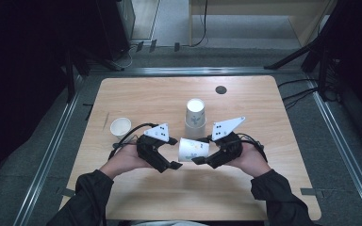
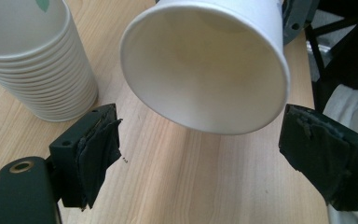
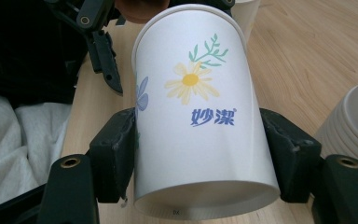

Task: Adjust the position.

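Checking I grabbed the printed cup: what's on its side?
A yellow daisy, a green sprig and blue lettering on the white cup, clearest in the right gripper view.

So there's a tall stack of upside-down paper cups sitting near the middle of the wooden desk, plus a lone small cup standing upright, mouth up, off to its left. Toward the far edge there's a dark round grommet in the desk, and beyond it grey floor with a few black cables.
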Action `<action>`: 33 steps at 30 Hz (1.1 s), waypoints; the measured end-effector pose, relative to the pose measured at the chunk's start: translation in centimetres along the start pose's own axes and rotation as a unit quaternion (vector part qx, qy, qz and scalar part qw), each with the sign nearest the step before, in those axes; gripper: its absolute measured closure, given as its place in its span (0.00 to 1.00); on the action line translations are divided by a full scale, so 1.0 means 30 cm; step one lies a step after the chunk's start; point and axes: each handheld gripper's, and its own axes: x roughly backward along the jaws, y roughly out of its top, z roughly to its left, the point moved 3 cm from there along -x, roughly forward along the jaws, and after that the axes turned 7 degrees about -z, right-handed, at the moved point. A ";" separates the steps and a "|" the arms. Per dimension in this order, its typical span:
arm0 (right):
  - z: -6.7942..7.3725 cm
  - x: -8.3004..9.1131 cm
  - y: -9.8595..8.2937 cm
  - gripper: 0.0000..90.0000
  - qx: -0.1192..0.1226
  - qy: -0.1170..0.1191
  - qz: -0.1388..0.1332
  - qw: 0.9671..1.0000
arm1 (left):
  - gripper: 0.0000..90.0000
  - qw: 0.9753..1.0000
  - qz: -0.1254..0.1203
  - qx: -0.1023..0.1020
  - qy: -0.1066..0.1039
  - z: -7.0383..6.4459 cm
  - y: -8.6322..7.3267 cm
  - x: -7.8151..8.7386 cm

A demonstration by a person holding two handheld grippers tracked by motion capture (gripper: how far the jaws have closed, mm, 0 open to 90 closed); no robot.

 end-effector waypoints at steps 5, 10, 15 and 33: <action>-0.003 -0.010 0.007 0.37 -0.005 0.019 -0.010 1.000 | 0.14 1.000 -0.023 0.010 -0.003 -0.008 0.003 0.014; 0.003 -0.033 0.013 0.37 -0.003 0.039 -0.011 0.999 | 0.14 0.998 -0.052 0.019 -0.014 -0.015 0.009 0.028; 0.012 -0.043 0.020 0.37 -0.002 0.056 -0.016 0.998 | 0.15 0.998 -0.059 0.022 -0.025 -0.021 0.006 0.026; 0.021 -0.046 0.026 0.38 -0.004 0.065 -0.017 0.998 | 0.27 0.997 -0.070 0.015 -0.028 -0.027 0.013 0.036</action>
